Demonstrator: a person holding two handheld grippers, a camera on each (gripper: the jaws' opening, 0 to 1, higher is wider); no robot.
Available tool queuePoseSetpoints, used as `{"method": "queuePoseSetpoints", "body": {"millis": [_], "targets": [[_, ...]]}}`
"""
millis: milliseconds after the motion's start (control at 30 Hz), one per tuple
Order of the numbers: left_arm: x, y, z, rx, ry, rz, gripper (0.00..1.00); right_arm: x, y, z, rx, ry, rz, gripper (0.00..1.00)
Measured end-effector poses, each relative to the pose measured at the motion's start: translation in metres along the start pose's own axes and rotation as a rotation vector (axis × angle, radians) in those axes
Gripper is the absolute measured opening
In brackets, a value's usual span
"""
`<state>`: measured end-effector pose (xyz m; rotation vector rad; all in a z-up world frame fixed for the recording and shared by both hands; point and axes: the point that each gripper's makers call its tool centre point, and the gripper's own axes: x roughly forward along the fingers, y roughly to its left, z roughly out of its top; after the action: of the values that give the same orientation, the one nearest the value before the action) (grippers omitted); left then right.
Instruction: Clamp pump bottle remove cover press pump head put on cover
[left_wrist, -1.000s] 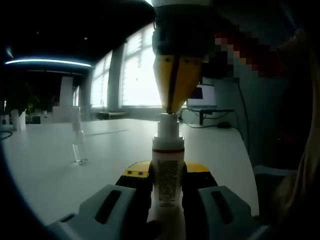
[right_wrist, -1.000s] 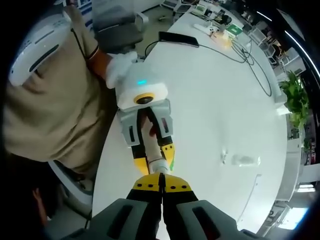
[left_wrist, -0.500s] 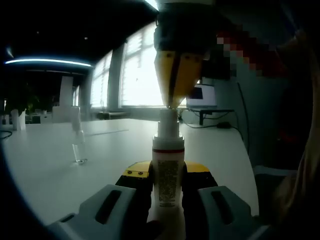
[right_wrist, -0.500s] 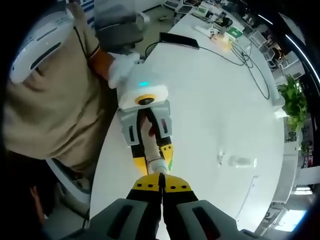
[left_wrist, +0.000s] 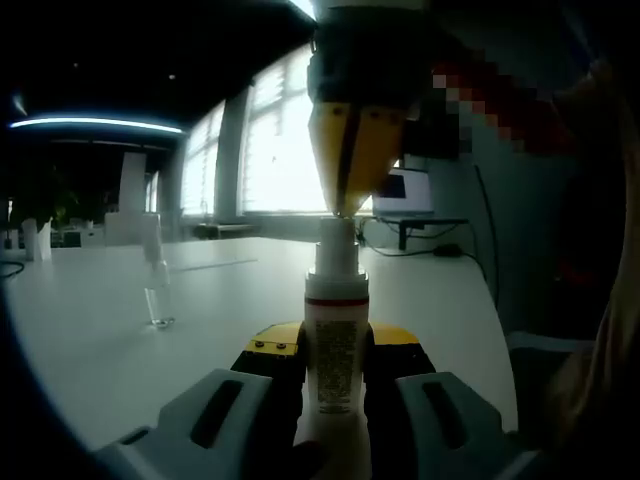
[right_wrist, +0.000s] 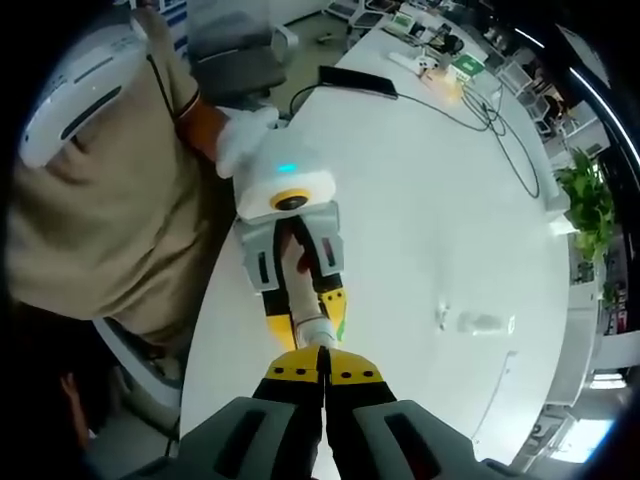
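Observation:
A white pump bottle (left_wrist: 335, 350) with a red band stands upright, my left gripper (left_wrist: 335, 345) shut on its body. From above, my right gripper (left_wrist: 345, 205) comes down with its yellow jaws shut together, and its tips rest on the top of the pump head (left_wrist: 337, 255). Looking down in the right gripper view, my right gripper (right_wrist: 322, 362) meets the bottle (right_wrist: 312, 328) held by the left gripper (right_wrist: 308, 318). The clear cover (left_wrist: 152, 280) stands alone on the white table, off to the left; in the right gripper view the cover (right_wrist: 480, 322) shows to the right.
The white table (right_wrist: 430, 200) carries cables (right_wrist: 500, 120) and small items at its far end. A plant (right_wrist: 585, 200) stands past the table edge. A person in a beige top (right_wrist: 100, 200) holds the left gripper. A laptop (left_wrist: 405, 190) sits by the windows.
Since a second ago my right gripper's tips have risen a little and the pump head came up with them. Nothing has moved in the last half second.

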<state>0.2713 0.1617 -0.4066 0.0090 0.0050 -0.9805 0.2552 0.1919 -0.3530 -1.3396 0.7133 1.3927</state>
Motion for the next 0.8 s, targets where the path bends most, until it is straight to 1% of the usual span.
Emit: {"method": "queuePoseSetpoints", "body": {"millis": [600,667,800], "targets": [[0.0004,0.0009,0.0002,0.005,0.000,0.000,0.13,0.0010,-0.0003,-0.0007,0.009,0.000,0.014,0.00],[0.0002,0.0007,0.0001,0.006,0.000,0.001,0.13,0.0017,-0.0003,-0.0010,0.024,-0.001,0.019,0.00],[0.0002,0.0008,-0.0001,0.008,0.000,0.002,0.13,0.0032,-0.0005,-0.0014,0.024,0.001,0.021,0.00]]}}
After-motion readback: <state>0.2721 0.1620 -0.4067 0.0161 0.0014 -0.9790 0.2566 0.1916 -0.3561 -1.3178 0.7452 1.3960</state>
